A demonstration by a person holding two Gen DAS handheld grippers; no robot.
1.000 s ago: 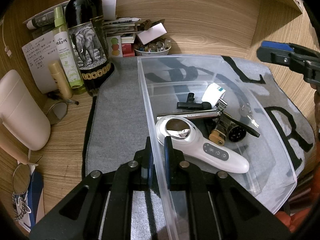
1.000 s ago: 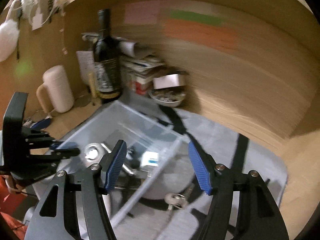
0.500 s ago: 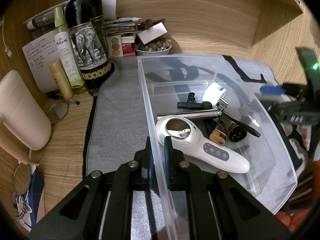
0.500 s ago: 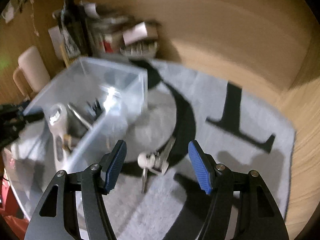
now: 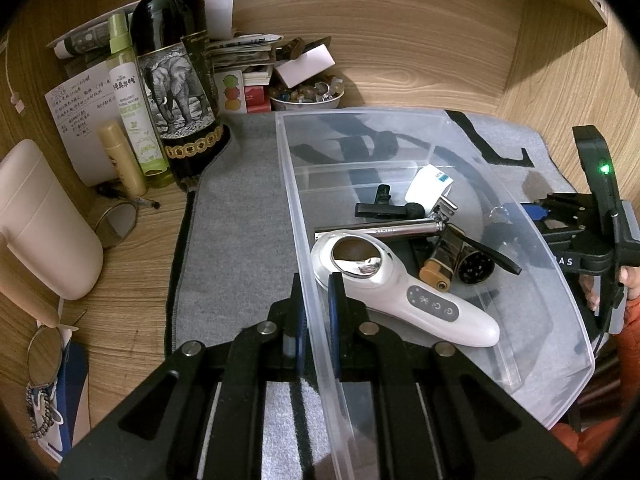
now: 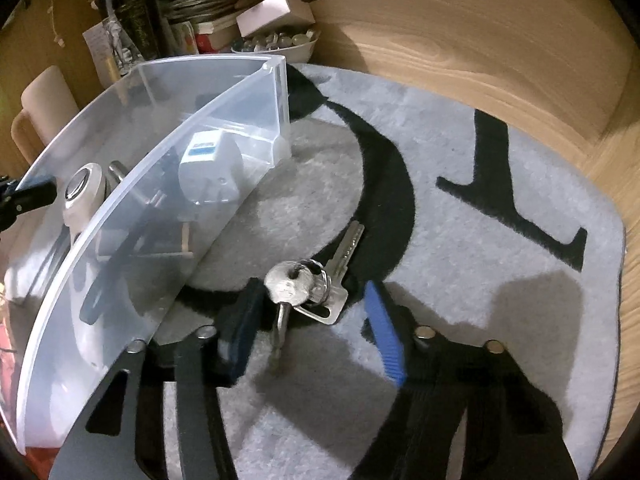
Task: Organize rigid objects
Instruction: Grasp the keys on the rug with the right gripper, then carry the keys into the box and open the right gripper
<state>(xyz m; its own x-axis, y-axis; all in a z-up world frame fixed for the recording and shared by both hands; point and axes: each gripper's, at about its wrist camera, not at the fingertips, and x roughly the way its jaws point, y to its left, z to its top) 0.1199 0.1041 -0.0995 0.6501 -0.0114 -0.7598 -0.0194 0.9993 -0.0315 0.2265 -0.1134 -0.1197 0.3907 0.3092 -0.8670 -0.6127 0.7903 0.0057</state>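
Observation:
A clear plastic bin (image 5: 532, 256) stands on a grey mat (image 5: 236, 216). My left gripper (image 5: 316, 296) is shut on the bin's near wall. Inside lie a white handheld device (image 5: 404, 296), a metal bar (image 5: 384, 232), a black clip (image 5: 380, 210), a brass lock cylinder (image 5: 440, 264) and a white box (image 5: 430, 182). In the right wrist view a bunch of keys (image 6: 308, 284) lies on the mat (image 6: 460, 208) just outside the bin (image 6: 132, 240). My right gripper (image 6: 312, 312) is open, its fingers on either side of the keys, low over the mat.
At the back left stand a dark wine bottle (image 5: 176, 76), a green spray bottle (image 5: 132, 108) and a small gold tube (image 5: 120, 156). A bowl of trinkets (image 5: 306, 94) and stacked papers sit behind the bin. A pink container (image 5: 40, 220) and glasses (image 5: 116, 224) lie left. Wooden walls enclose the desk.
My right gripper has swung down from above the bin to the mat, and its open fingers now straddle the keys. My left gripper has stayed shut on the bin wall.

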